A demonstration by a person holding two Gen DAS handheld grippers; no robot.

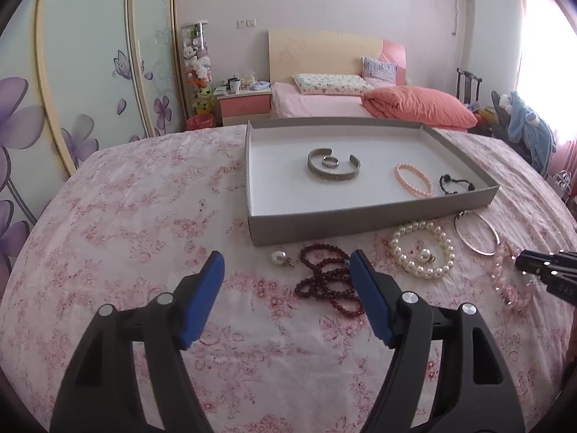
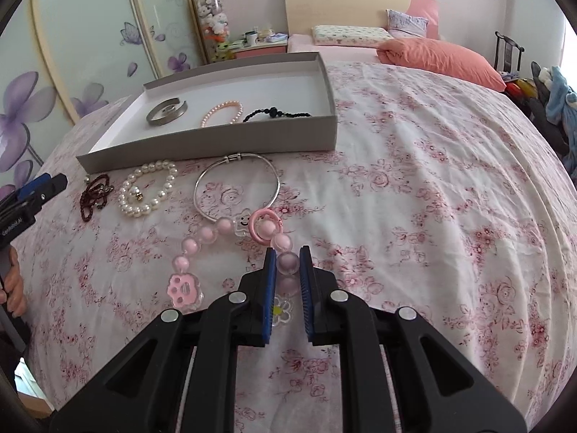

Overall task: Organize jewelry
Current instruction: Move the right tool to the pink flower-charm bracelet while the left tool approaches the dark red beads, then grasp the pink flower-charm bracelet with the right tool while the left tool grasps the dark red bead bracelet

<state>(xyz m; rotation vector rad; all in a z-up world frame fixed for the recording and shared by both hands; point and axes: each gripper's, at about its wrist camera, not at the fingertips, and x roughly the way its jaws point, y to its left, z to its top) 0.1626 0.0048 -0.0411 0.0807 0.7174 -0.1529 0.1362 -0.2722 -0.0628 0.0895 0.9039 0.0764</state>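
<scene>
right gripper (image 2: 287, 263) clamped on pink bead bracelet (image 2: 230, 249), near-right on bed | left gripper (image 1: 286, 270) released over dark red beads (image 1: 326, 281) | lift straight so charms clear silver bangle (image 2: 238, 184), then carry to tray (image 2: 216, 140)

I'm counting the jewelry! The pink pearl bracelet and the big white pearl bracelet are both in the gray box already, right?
Not quite. The pink pearl bracelet is in the gray box, but the white pearl bracelet lies on the bedspread in front of it, as the left wrist view shows.
</scene>
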